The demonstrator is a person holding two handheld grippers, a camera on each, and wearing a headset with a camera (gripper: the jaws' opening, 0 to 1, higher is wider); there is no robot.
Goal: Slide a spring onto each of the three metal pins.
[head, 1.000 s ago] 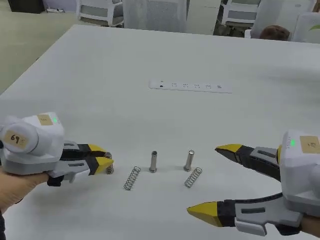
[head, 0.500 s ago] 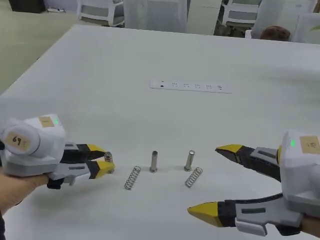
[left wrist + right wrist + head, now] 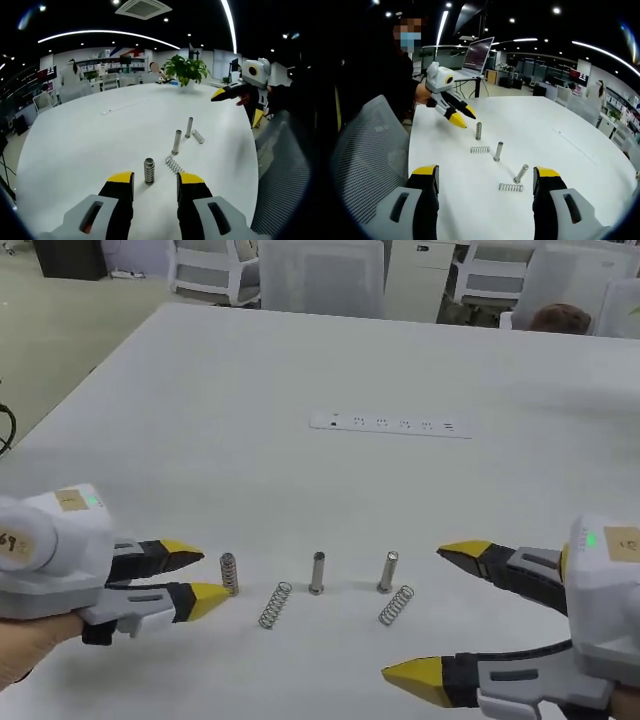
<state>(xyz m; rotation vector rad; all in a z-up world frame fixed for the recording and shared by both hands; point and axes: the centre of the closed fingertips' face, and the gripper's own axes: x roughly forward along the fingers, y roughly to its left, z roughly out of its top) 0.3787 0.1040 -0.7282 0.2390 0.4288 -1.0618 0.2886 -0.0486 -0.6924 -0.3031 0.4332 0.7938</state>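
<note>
On table: left tongs parted, empty, beside spring-covered pin; right tongs wide, body cut off.

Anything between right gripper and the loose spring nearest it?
Nothing visible. Bare table is all that lies between the open right gripper and that spring, which lies flat beside a bare pin.

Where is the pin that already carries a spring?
In the head view, that pin stands leftmost of three, just off the open left gripper; a loose spring lies to its right.
</note>
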